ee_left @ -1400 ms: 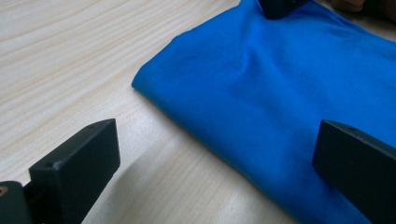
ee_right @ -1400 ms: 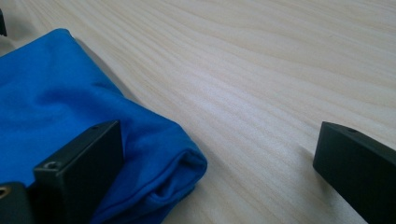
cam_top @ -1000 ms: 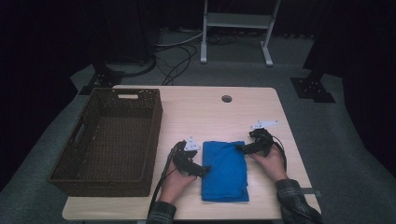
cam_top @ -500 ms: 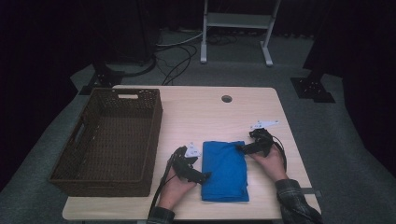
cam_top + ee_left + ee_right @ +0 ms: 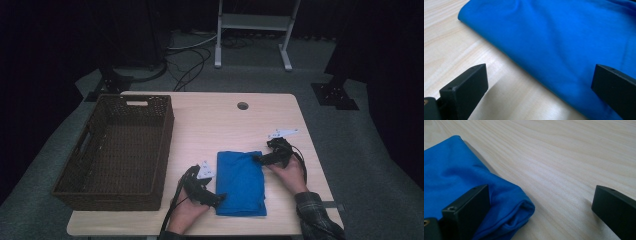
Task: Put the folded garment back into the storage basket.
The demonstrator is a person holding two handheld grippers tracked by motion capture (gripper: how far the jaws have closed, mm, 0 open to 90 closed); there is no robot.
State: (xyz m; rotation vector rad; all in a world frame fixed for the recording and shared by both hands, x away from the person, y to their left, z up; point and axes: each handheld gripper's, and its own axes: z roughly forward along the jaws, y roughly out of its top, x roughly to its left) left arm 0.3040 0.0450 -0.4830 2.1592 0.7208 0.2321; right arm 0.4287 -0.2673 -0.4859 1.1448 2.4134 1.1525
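Wicker basket beside folded blue cloth on table

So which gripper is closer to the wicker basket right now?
Left. The left gripper sits at the folded blue cloth's near-left corner, beside the basket. The right gripper is at the cloth's far-right corner, across from it.

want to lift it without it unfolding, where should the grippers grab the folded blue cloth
Probably at the two long side edges of the blue cloth, one gripper from each side. It lies flat and stacked in layers, so pinching each edge through all its layers should keep the fold together.
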